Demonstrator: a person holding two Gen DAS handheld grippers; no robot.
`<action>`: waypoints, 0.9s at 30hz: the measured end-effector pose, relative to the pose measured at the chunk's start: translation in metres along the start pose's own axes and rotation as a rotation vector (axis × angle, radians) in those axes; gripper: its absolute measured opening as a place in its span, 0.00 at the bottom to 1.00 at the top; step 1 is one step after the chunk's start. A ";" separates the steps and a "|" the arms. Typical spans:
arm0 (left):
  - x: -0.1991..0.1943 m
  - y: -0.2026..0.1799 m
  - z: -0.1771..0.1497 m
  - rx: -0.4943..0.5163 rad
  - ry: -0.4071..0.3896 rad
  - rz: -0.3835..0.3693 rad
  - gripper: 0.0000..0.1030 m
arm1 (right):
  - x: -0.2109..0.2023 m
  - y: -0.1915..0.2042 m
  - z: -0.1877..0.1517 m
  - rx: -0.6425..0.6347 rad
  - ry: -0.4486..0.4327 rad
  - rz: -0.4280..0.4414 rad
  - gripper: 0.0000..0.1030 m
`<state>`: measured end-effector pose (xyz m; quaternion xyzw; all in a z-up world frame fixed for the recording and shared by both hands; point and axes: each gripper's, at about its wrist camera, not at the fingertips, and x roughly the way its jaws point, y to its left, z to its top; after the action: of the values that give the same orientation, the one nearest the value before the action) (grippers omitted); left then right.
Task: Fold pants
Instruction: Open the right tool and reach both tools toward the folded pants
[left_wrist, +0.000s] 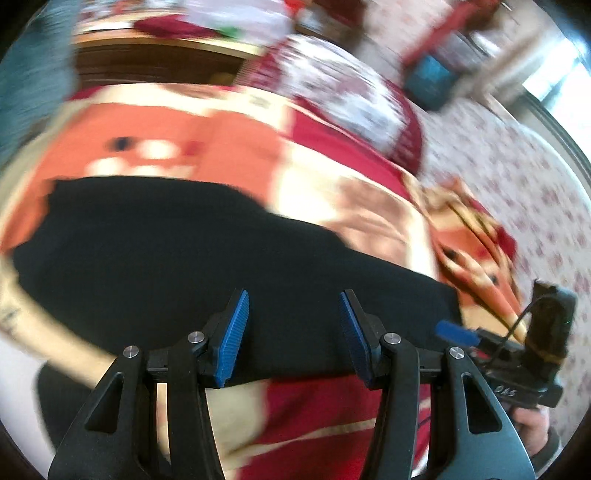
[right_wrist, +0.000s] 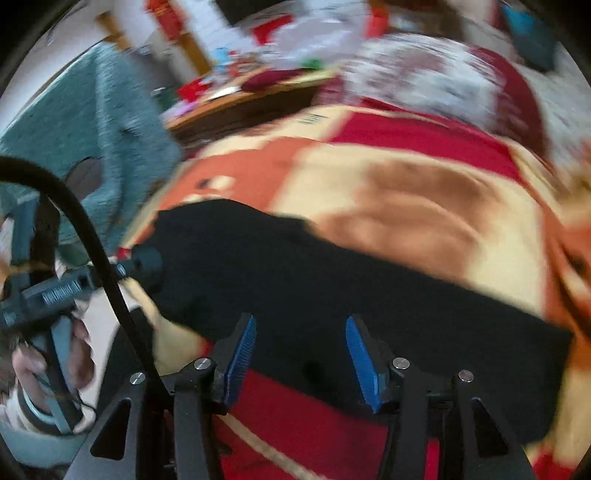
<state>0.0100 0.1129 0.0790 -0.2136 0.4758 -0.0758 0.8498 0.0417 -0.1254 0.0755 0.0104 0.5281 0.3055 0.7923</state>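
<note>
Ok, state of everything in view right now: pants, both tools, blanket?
Black pants: lying flat as a long band across the blanket, not gripped.
Left tool: open, empty, over the pants.
Right tool: open, empty, over the pants' near edge.
Patterned blanket: spread beneath, slightly wrinkled.

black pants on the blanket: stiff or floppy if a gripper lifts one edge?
Likely floppy: the black pants lie flat, following the blanket beneath. Probably light, being thin cloth. A lifted edge would likely drape and drag the rest along.
</note>
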 end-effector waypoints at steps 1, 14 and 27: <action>0.010 -0.013 0.003 0.030 0.030 -0.033 0.52 | -0.008 -0.016 -0.011 0.049 0.002 -0.021 0.48; 0.137 -0.158 0.033 0.404 0.335 -0.269 0.55 | -0.040 -0.130 -0.084 0.588 -0.058 -0.041 0.60; 0.232 -0.237 0.035 0.704 0.574 -0.356 0.55 | -0.025 -0.153 -0.091 0.713 -0.197 0.073 0.68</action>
<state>0.1813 -0.1672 0.0176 0.0384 0.5925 -0.4321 0.6788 0.0305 -0.2901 0.0044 0.3342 0.5217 0.1280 0.7745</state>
